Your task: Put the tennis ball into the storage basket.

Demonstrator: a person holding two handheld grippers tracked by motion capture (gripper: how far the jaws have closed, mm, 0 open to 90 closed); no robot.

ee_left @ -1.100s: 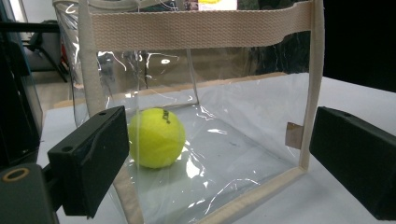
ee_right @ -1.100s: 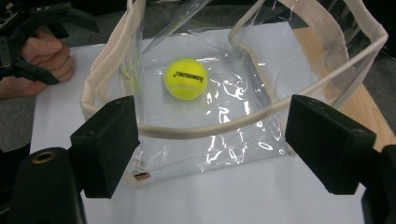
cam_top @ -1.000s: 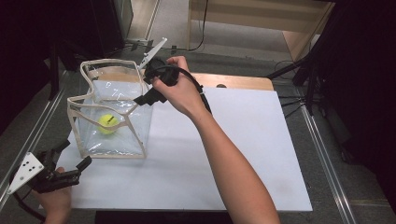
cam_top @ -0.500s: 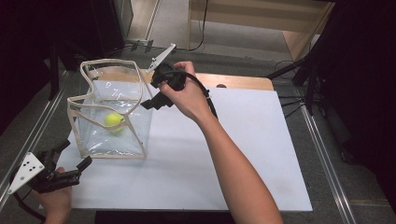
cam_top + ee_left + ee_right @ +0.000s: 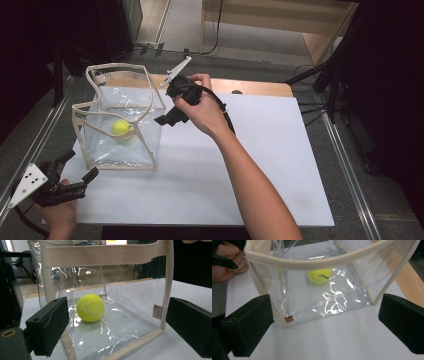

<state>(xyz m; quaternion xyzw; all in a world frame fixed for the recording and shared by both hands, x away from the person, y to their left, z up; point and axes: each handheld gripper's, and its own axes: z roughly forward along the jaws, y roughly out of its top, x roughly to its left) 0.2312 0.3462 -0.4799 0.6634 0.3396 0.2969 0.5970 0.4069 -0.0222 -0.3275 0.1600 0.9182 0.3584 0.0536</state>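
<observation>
A clear plastic bag (image 5: 120, 150) with beige webbing trim stands open-topped at the back left of the white table top (image 5: 260, 165). A yellow tennis ball (image 5: 121, 127) lies on the bag's floor. My right gripper (image 5: 167, 114) hovers at the bag's right side, its jaws just opened wide with nothing between them. In the right gripper view the bag (image 5: 312, 263) and ball (image 5: 320, 275) lie ahead of the right gripper (image 5: 325, 315). My left gripper (image 5: 82, 165) rests low at the bag's near left corner, open. From the left gripper (image 5: 117, 322) I face the bag (image 5: 107, 255) and ball (image 5: 90, 307).
A wooden board (image 5: 260, 86) runs along the table's far edge. Metal rails (image 5: 345, 165) flank the table on both sides. Cables lie on the floor beyond. The person's left hand (image 5: 229, 262) is seen past the bag in the right gripper view.
The right gripper has drawn right from over the bag's rim and sunk a little, and its jaws now stand wider. The ball rolled slightly. The left gripper stayed still.
</observation>
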